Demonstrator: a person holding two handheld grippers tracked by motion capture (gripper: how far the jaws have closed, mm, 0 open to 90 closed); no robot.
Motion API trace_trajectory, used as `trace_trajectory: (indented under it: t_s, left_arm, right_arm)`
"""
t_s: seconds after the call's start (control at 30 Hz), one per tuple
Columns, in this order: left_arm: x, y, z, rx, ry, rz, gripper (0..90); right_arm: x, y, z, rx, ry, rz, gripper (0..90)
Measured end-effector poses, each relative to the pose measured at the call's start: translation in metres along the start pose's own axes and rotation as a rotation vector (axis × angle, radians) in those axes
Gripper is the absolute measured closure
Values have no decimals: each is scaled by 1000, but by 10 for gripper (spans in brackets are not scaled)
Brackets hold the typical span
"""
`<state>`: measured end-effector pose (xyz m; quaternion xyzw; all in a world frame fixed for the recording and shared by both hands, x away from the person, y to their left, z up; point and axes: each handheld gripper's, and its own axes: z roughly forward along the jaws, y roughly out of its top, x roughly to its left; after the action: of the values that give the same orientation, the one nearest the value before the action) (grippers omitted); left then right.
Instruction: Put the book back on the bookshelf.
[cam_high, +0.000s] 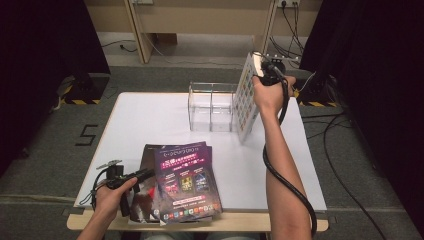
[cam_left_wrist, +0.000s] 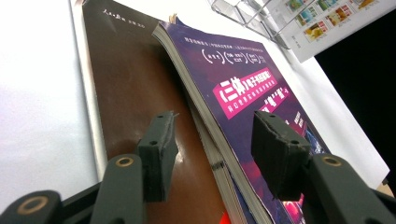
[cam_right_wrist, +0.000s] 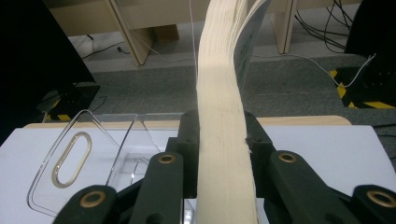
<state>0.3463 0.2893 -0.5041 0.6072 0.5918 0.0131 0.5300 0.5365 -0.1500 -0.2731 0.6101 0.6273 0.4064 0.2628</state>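
Note:
My right gripper (cam_high: 258, 65) is shut on a thick white catalogue (cam_high: 246, 100) and holds it upright beside the right end of a clear acrylic rack (cam_high: 211, 107). In the right gripper view both pads press the pale page edges (cam_right_wrist: 219, 70), with the gripper (cam_right_wrist: 222, 126) above the rack (cam_right_wrist: 74, 154). At the front left, my left gripper (cam_high: 142, 175) is open at the left edge of a stack of magazines. A purple one (cam_high: 185, 180) lies on top of a brown one (cam_left_wrist: 135, 93). The purple magazine's spine (cam_left_wrist: 205, 93) runs between the jaws of the left gripper (cam_left_wrist: 219, 149), untouched by the pads.
The white table (cam_high: 150, 120) has bare room at its left and right. Black curtains (cam_high: 40, 60) flank it on both sides. Cables (cam_high: 345, 125) trail over the floor at the right. Wooden posts (cam_high: 135, 30) stand behind.

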Motion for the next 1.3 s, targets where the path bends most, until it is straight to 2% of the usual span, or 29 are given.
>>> trace_trajectory:
  t_s: [0.3,0.63,1.3]
  left_arm:
    - [1,0,-1,0,0,-1,495]
    - [0,0,0,5,-2,4,495]
    - [-1,-1,1,9,-2,7,495]
  right_arm:
    - [2,-4,12,6,-7,10,741]
    - [-4,-3,17,-2,-20,34,740]
    - [-11,-1,16,26,-73,-31,708]
